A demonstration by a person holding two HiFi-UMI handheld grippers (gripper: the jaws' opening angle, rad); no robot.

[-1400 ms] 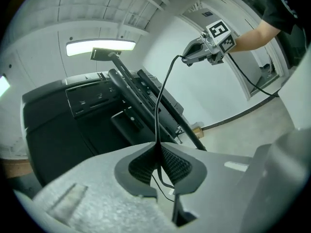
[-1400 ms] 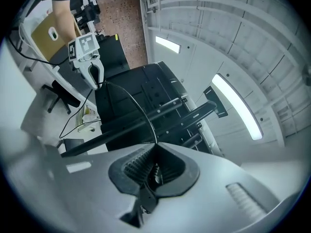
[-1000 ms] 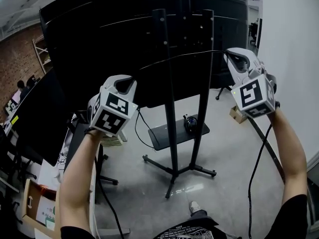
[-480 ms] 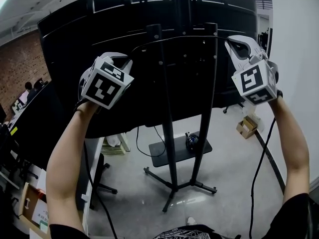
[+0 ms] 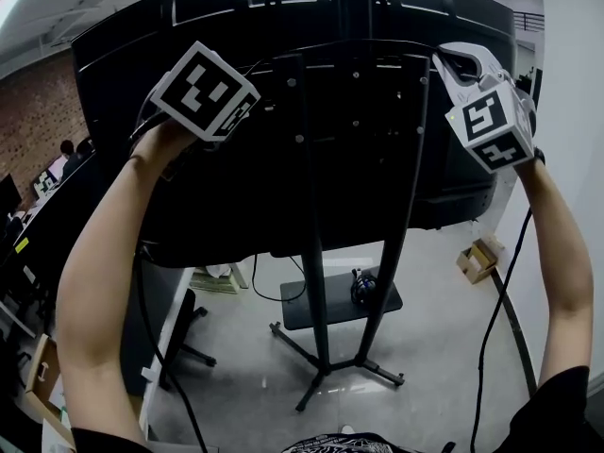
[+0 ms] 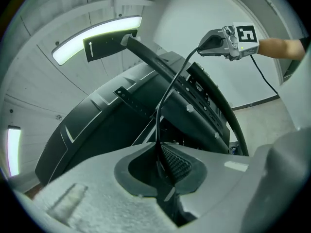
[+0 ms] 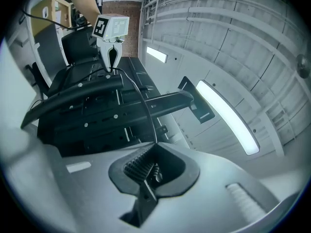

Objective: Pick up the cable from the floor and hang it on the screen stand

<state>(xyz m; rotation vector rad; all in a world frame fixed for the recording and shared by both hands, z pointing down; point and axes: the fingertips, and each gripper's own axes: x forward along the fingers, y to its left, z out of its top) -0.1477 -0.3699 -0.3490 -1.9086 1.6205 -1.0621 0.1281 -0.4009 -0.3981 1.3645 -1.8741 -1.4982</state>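
The black cable [image 6: 167,89] runs taut between my two grippers, both raised high at the back of the big black screen [image 5: 236,26]. My left gripper [image 5: 247,72] is shut on the cable; in the left gripper view the cable leaves the pinched jaws [image 6: 163,171] and climbs to the right gripper [image 6: 201,43]. My right gripper [image 5: 444,59] is shut on the cable [image 7: 141,101] too, its jaws [image 7: 148,171] closed on the strand leading to the left gripper [image 7: 112,64]. The cable [image 5: 349,43] spans the top of the screen stand [image 5: 313,253]. Another length hangs beside my right arm [image 5: 498,291].
The stand's base shelf [image 5: 316,310] carries a dark object [image 5: 363,289]. A cardboard box [image 5: 477,259] lies on the floor at right, by a white wall [image 5: 566,83]. A chair [image 5: 184,343] and desks fill the left; people sit far left [image 5: 66,149].
Both grippers have risen with the cable, from mid-height of the screen to its top. The stretched cable now sits level with the top of the stand's bracket.
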